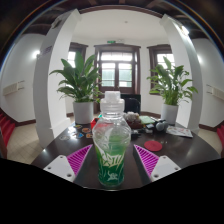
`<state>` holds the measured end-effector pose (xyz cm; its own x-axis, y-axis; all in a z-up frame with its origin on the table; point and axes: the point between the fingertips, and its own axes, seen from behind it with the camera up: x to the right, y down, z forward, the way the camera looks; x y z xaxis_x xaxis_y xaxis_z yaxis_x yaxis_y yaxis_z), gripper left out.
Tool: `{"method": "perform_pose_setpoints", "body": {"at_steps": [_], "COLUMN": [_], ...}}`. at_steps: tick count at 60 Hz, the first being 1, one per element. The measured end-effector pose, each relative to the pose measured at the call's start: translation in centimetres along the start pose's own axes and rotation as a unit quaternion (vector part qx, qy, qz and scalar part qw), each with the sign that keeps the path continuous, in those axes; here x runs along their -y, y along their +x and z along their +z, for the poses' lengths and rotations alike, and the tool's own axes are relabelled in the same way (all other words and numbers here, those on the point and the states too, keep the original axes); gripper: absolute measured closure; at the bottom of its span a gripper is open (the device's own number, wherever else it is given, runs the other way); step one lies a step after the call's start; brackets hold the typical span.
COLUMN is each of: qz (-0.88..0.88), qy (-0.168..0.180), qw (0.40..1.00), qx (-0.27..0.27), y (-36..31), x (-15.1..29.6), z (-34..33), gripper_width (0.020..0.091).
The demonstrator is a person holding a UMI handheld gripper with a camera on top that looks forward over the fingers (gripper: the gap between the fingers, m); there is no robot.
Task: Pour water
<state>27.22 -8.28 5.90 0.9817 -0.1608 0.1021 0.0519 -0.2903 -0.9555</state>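
Fingers [77, 160] pinch the bottle [111, 140] at its lower body, holding it upright above the table [60, 148], ready for pouring.

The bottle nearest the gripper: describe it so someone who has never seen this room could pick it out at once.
On the dark table, flanked by two potted plants further back, the bottle stands upright at the near edge, between the fingers of the gripper. It is clear plastic with a white cap and a green label, and taller and nearer than the small clutter beyond it.
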Motion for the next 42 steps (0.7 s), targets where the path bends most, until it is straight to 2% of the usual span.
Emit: {"method": "perform_pose_setpoints", "body": {"at_steps": [2, 4, 5, 6, 7, 14, 19, 23, 34, 42], "qz": [0.001, 0.001, 0.002, 0.003, 0.004, 0.017, 0.026, 0.025, 0.011, 0.080], "qy": [0.006, 0.014, 0.016, 0.019, 0.022, 0.041, 0.047, 0.048, 0.044, 0.026], "qw": [1.000, 1.000, 1.000, 1.000, 0.999, 0.999, 0.998, 0.998, 0.999, 0.996], "qx": [0.007, 0.018, 0.023, 0.023, 0.027, 0.023, 0.017, 0.013, 0.003, 0.027], "y": [-0.4, -1.0, -1.3, -1.3, -1.4, -1.1, -0.9, -1.0, -1.3, -4.7], "x": [0.3, 0.6, 0.6, 0.7, 0.7, 0.8, 0.9, 0.9, 0.9, 1.3], "z": [0.5, 1.0, 1.2, 1.4, 1.5, 2.3, 2.1, 2.2, 2.2, 3.3], "gripper_width": [0.0327, 0.0406, 0.0470, 0.0488, 0.0555, 0.0630, 0.0743, 0.0777, 0.0777, 0.0777]}}
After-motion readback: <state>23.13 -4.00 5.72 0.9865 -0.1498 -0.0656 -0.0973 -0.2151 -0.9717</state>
